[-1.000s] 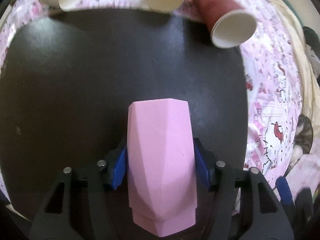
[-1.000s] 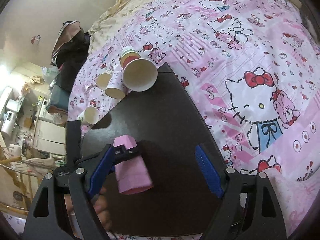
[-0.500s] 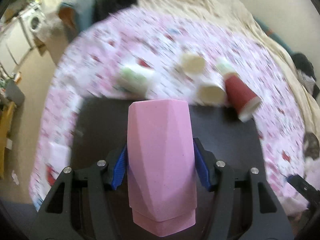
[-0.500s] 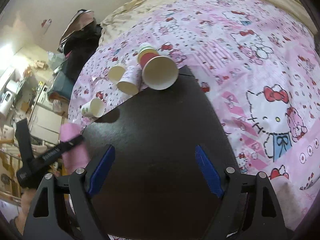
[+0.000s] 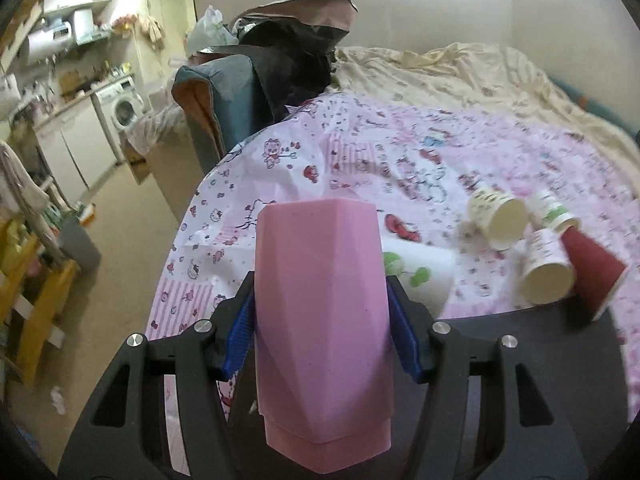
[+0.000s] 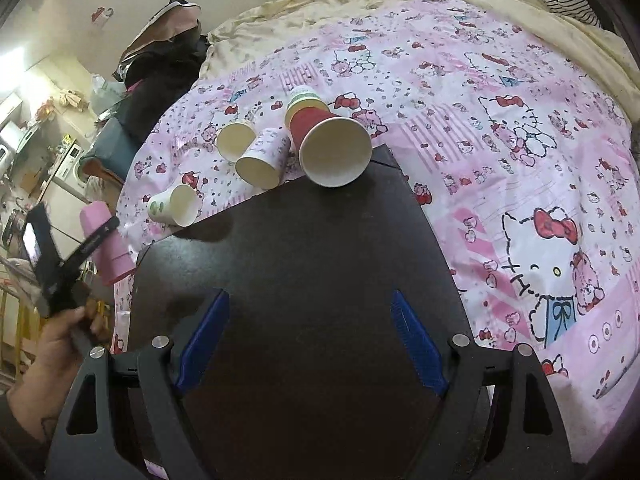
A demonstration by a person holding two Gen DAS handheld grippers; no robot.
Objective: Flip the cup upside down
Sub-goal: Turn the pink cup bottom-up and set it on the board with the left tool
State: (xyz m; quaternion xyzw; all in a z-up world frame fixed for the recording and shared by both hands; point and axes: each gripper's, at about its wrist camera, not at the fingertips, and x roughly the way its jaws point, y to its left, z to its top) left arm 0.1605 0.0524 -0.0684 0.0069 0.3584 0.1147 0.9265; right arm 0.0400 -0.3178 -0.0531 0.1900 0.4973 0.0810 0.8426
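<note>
The pink faceted cup (image 5: pixel 320 320) lies lengthwise between the blue pads (image 5: pixel 240 332) of my left gripper (image 5: pixel 322 334), which is shut on its sides. It hangs in the air off the left edge of the dark board (image 5: pixel 540 340); I cannot see its mouth. From the right wrist view the same cup (image 6: pixel 102 240) is tilted at the far left, held by the left gripper (image 6: pixel 64 256) in a person's hand (image 6: pixel 60 340). My right gripper (image 6: pixel 310 336) stands open over the dark board (image 6: pixel 300 260), nothing between its fingers.
Several paper cups lie on their sides on the pink cartoon-cat bedspread (image 6: pixel 500 120) at the board's far edge: a red one (image 6: pixel 328 140), a patterned white one (image 6: pixel 262 160), a small green-dotted one (image 6: pixel 176 206). Floor, a chair and kitchen units lie to the left.
The left gripper has lifted the pink cup off the dark board, carried it left past the board's edge and tipped upward. The right gripper shifted slightly and stayed open.
</note>
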